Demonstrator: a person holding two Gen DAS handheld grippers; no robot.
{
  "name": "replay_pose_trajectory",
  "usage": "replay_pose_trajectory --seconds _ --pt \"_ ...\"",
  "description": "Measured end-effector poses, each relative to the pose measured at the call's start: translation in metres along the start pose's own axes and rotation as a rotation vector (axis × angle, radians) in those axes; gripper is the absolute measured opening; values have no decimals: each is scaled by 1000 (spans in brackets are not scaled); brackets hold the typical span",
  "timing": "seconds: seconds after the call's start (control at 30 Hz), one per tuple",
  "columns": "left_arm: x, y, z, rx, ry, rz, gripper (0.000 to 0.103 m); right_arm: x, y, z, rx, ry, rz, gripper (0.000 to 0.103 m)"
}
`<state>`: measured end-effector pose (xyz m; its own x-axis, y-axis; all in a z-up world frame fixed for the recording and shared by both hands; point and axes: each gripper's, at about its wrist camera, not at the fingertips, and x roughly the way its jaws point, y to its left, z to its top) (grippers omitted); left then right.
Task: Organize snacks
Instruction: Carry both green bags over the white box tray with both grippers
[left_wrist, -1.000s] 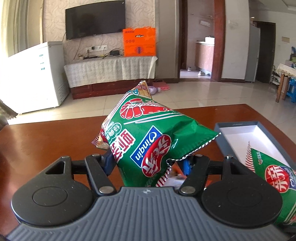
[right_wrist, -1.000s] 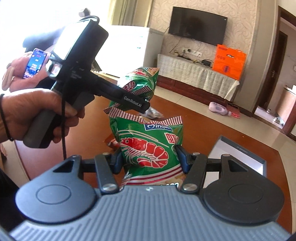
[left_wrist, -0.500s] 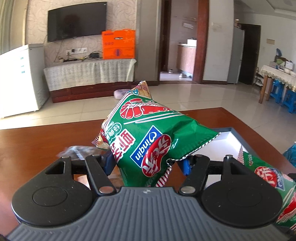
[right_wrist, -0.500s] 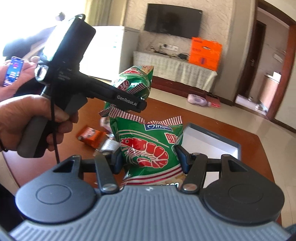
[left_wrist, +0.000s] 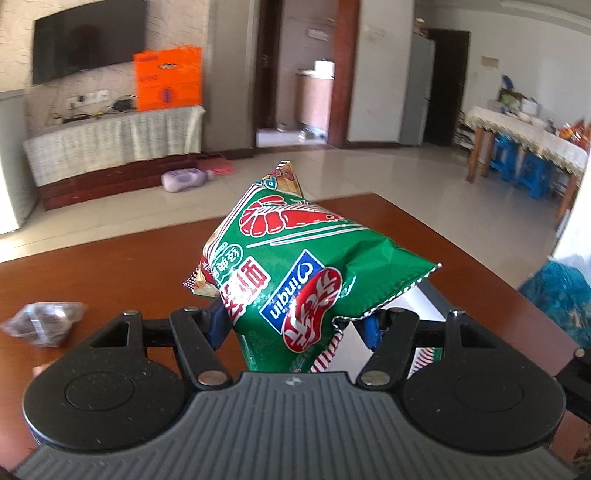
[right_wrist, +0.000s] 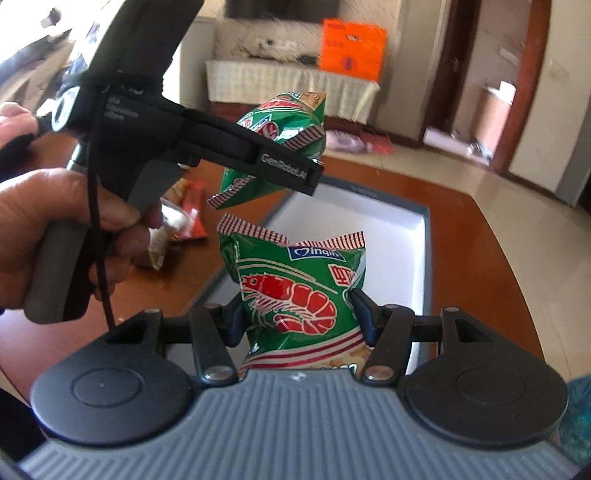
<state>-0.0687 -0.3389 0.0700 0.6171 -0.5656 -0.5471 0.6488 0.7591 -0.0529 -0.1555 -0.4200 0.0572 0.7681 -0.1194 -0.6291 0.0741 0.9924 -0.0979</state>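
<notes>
On the left, a dark packet (left_wrist: 44, 323) lies on the glossy wooden table (left_wrist: 110, 266). The left gripper (left_wrist: 295, 326) pinches a crinkly green shrimp-chip bag (left_wrist: 295, 273) in the air; the right gripper (right_wrist: 297, 317) pinches its puffy twin (right_wrist: 299, 291) above the white-lined box (right_wrist: 388, 236). Best to lower each gently, flat, then let go: foil slips and crushes easily.

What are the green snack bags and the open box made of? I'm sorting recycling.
Both snack bags look like glossy printed plastic film: creased, shiny, with zigzag sealed edges. The box looks like matte cardboard, grey outside and white inside, with thin straight walls, though I can't be sure.
</notes>
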Motion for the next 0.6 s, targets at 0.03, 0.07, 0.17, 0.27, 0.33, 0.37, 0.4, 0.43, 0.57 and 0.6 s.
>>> replay_pose_trajectory --seconds 0.03,0.07,0.17,0.27,0.33,0.37,0.4,0.43,0.57,0.6 --pt "7 -7 -1 12 11 -10 71 1 -1 -1 5 7 -7 60" --pt "14 -12 -2 19 24 -24 71 2 -1 -2 7 11 -11 60" --pt "32 -24 -6 35 58 -52 72 3 -1 -5 -4 9 -13 60" --pt "47 -37 -7 91 69 -14 73 9 -1 -7 -60 13 -13 60" --pt "54 -38 -8 90 79 -8 73 16 4 -7 -124 12 -14 60" --pt "60 -37 -8 81 87 -4 73 18 4 -7 -141 16 -12 60" --pt "61 -34 -8 71 94 -2 73 22 3 -7 -155 17 -4 60" --pt "65 -30 -8 62 101 2 73 25 0 -7 -167 18 4 60" --pt "76 -16 -9 -4 151 -3 67 35 -6 -8 -249 5 24 60" --pt "75 -13 -8 -18 148 -9 67 36 -7 -10 -279 -3 22 60"
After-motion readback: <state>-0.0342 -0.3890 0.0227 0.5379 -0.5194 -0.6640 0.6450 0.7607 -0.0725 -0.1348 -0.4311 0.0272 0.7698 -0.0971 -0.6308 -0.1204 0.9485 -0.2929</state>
